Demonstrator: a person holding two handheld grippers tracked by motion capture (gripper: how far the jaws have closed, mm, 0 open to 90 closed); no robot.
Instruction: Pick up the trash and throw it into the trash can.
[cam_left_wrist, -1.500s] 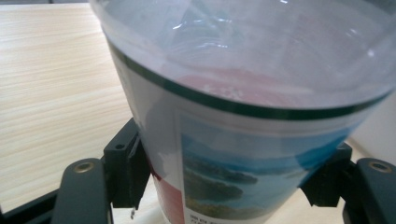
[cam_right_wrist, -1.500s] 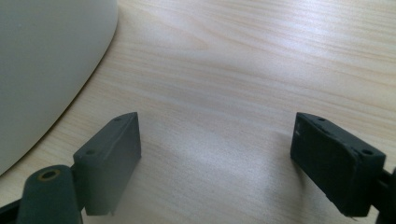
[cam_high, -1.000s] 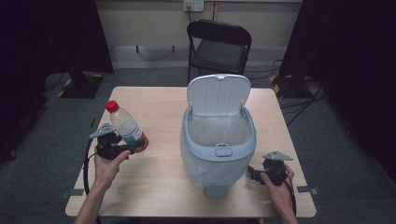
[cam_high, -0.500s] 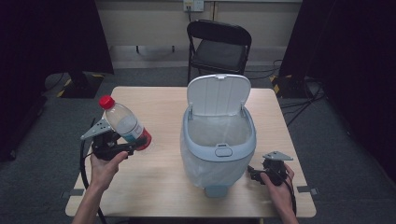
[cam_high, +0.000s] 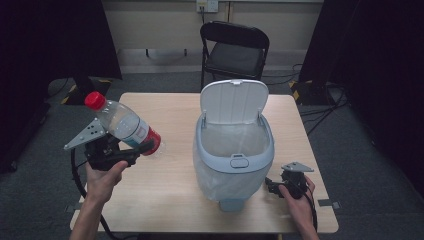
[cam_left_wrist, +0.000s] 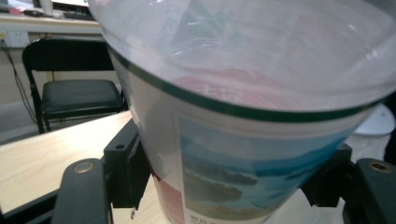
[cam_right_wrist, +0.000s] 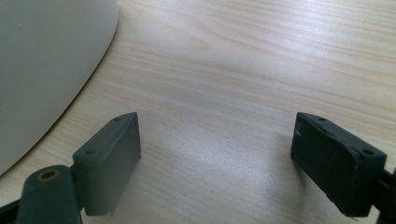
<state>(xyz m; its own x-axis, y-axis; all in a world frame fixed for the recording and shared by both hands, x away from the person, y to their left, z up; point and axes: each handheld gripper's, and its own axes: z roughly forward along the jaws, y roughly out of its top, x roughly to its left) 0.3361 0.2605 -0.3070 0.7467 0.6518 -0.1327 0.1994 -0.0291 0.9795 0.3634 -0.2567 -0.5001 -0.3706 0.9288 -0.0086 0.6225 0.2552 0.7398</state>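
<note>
The left gripper (cam_high: 131, 150) clamps a clear, ribbed plastic bottle (cam_high: 122, 125), red cap tilted away. The right gripper (cam_right_wrist: 215, 154) rests released on smooth wood-grain table (cam_right_wrist: 261, 70), beside the rounded bin (cam_high: 235, 150).

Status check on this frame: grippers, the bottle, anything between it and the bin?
Left gripper shut on bottle, held tilted above the table. Right gripper open, empty, beside the bin. Bin lid up; path looks clear.

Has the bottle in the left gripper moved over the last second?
Yes. The plastic bottle, clamped in the left gripper, has risen off the table and drifted towards its left edge, away from the open bin.
</note>
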